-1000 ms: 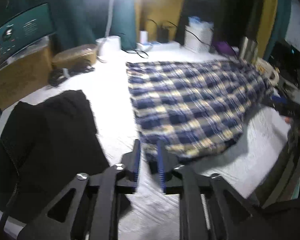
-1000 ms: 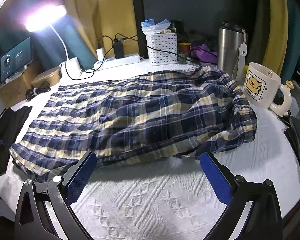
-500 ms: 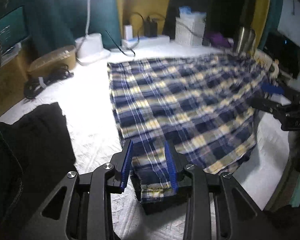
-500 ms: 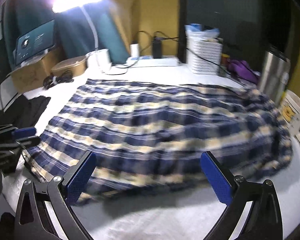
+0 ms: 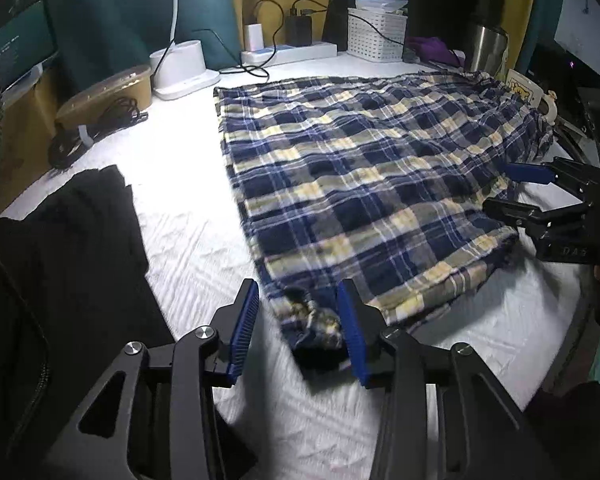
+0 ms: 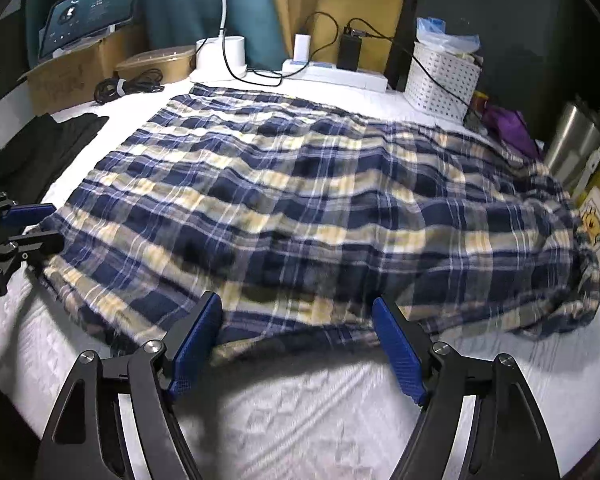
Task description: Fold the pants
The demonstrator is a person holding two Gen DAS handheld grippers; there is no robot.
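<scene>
The blue and yellow plaid pants (image 5: 364,176) lie spread flat on the white textured cloth, also in the right wrist view (image 6: 300,208). My left gripper (image 5: 298,326) is open, its jaws either side of the crumpled hem corner (image 5: 312,324), which lies loose between them. My right gripper (image 6: 298,344) is open wide at the pants' near long edge, not gripping it. Each gripper shows in the other's view: the right gripper (image 5: 540,196) and the left gripper (image 6: 24,228).
A black garment (image 5: 60,248) lies left of the pants. Along the back stand a lamp base (image 5: 180,68), a power strip (image 5: 288,52), a white basket (image 6: 440,80), a steel tumbler (image 6: 572,148) and a mug (image 6: 598,224). A brown tub and coiled cable (image 5: 96,120) sit at the back left.
My left gripper has opened and let the hem corner drop onto the cloth. My right gripper has moved in to the pants' near edge. The pants have settled flat.
</scene>
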